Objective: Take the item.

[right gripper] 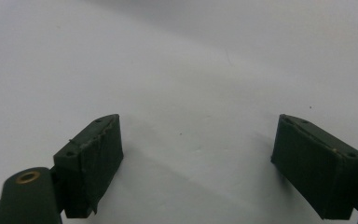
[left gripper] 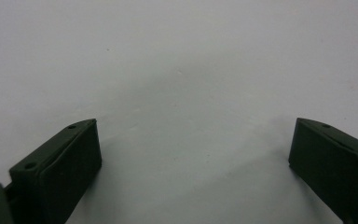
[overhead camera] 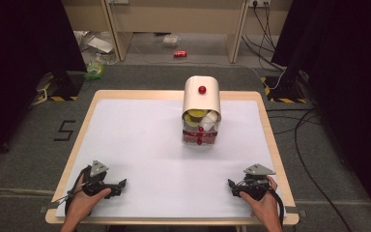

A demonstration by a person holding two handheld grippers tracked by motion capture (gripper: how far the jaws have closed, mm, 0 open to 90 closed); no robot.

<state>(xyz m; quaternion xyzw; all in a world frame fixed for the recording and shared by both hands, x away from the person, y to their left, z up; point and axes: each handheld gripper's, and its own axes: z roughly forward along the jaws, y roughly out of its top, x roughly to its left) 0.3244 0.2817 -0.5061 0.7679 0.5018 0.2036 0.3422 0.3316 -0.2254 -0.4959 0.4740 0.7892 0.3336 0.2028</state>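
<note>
left gripper point(overhead camera: 121, 183): near-left on the worktop point(overhead camera: 140, 145), jaws spread, nothing between | right gripper point(overhead camera: 230, 184): near-right, jaws spread, nothing between | cream box point(overhead camera: 201, 99) with red knob point(overhead camera: 202, 89): far centre, well apart from both

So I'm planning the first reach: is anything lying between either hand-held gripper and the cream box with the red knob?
Nothing visible does. The left hand-held gripper and right hand-held gripper rest open at the near edge, and only bare white table surface lies between them and the cream box at the far middle.
</note>
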